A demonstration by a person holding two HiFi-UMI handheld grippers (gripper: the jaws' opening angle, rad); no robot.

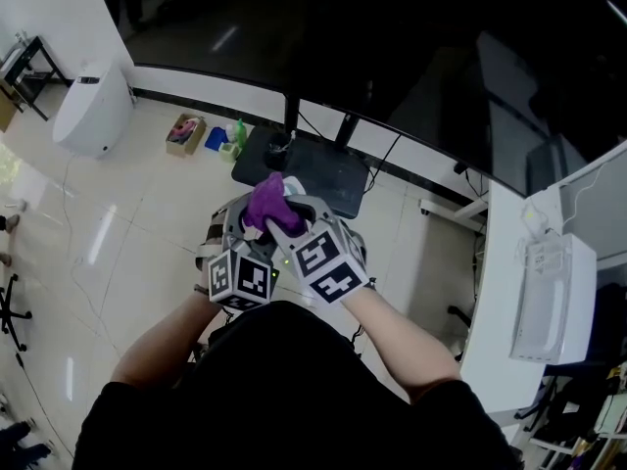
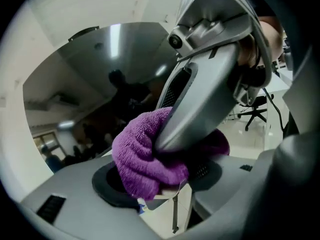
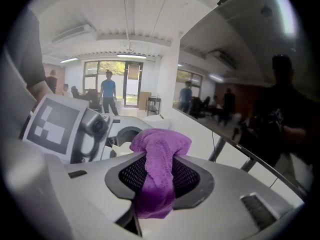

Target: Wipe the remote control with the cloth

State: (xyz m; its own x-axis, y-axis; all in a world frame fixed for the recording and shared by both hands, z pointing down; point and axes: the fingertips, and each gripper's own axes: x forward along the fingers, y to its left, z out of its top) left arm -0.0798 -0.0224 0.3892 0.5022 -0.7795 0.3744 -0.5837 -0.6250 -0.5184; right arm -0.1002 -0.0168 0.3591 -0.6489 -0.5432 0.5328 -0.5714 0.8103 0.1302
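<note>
Remote control (image 2: 168, 192): only a pale edge shows under the purple cloth (image 2: 142, 164). It sits between the narrowly set jaws of the left gripper (image 2: 160, 196), which appear to clamp it; the rest is covered, with no buttons or print legible. Right gripper (image 3: 157, 184): jaws closed on the cloth, one fold bulging above the pads and a tail hanging below, pressed against the left gripper's jaw tips, both held in mid-air over the tiled floor (image 1: 118, 223). Behind: large dark screen (image 1: 392, 57) on a black stand base (image 1: 323, 169); open box (image 1: 184, 133) on the floor near the base's left edge, contents and labels too small to read; white desk (image 1: 495, 302) cut off at the right edge.
</note>
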